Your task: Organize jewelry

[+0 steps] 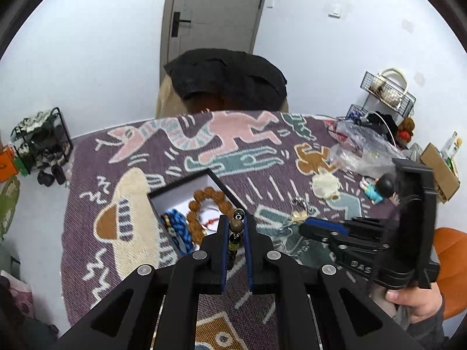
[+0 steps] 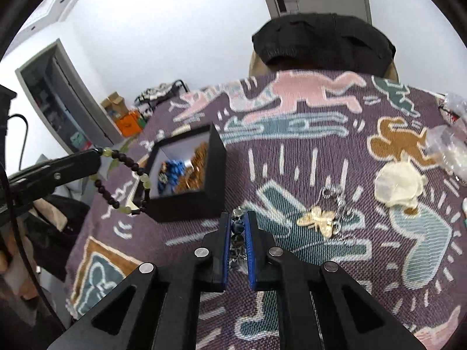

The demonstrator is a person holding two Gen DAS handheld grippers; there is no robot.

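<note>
Left wrist view: the left gripper [image 1: 235, 227] is closed to a narrow gap on a dark bead bracelet [image 1: 236, 224], whose loop the right wrist view shows hanging free [image 2: 128, 180] just beside the black box [image 2: 214, 172]. In my judgement it is held raised so it can be carried over the box wall and dropped inside. The right gripper [image 2: 240, 227] is likewise nearly closed, pinching a string of dark blue and silvery beads [image 2: 238, 227] above the patterned cloth [image 2: 292, 157]; what kind of piece it is cannot be told.

Count: two grippers, each with one beaded piece. One box, open-topped, holding one brown bead bracelet [image 1: 204, 204], one blue braided piece [image 1: 178, 227] and a thin red cord [image 1: 213, 220]. Loose on the cloth, to the right of the box: one pale butterfly-shaped piece on a chain [image 2: 318, 220], one silvery item [image 2: 332, 192] too small to identify, one cream pouch [image 2: 400, 186]. A small figurine [image 1: 378, 189] and clear plastic bags [image 1: 362, 148] lie well apart.
</note>
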